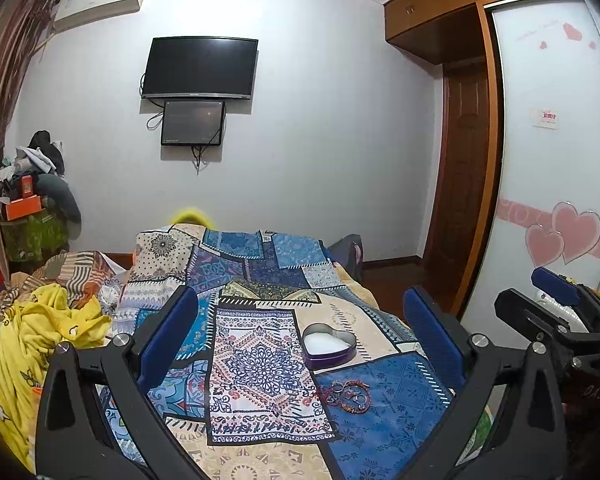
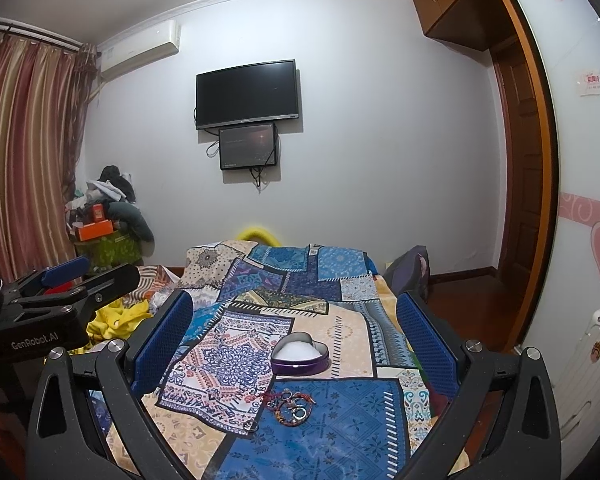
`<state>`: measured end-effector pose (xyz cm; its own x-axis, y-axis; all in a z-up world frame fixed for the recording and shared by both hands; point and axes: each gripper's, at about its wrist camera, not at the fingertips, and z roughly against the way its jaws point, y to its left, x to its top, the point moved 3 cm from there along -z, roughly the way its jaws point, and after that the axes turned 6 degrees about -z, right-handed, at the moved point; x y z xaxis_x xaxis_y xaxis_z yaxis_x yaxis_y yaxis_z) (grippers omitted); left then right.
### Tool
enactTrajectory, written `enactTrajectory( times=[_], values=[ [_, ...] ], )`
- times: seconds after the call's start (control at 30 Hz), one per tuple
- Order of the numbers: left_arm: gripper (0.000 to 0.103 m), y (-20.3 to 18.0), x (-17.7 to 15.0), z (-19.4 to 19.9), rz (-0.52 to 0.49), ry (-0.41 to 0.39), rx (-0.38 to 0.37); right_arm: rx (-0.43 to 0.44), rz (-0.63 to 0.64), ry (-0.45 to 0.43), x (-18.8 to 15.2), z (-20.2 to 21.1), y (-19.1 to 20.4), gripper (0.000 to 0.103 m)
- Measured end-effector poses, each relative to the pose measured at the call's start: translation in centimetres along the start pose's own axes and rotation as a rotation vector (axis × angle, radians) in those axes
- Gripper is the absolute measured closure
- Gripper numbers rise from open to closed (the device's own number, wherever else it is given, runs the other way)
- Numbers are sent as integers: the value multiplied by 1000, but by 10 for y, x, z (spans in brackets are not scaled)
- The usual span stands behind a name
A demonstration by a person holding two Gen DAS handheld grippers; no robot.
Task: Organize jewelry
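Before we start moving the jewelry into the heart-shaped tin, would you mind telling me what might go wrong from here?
1. The bracelets and rings lie in one tangled cluster, so pinching one piece may drag the others along.
2. They rest on a soft patterned bedspread; a fingertip could snag the cloth or press small rings into it.
3. The heart-shaped tin sits loose on that bedding, so a nudge from either open hand-held gripper, left or right, might tip or slide it.

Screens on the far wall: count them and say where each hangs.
2. The large television is mounted high on the wall; the smaller screen hangs directly below it, cables dangling. None seem hidden.
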<state>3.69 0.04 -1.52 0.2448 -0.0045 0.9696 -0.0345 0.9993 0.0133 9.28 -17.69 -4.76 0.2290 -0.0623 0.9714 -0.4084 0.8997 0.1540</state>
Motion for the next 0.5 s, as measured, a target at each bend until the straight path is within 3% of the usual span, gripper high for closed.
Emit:
enactTrajectory(
  times=[0.5],
  values=[
    [0, 0, -2, -2, 4, 6, 1, -1, -4, 2, 2, 1, 0, 2]
  ],
)
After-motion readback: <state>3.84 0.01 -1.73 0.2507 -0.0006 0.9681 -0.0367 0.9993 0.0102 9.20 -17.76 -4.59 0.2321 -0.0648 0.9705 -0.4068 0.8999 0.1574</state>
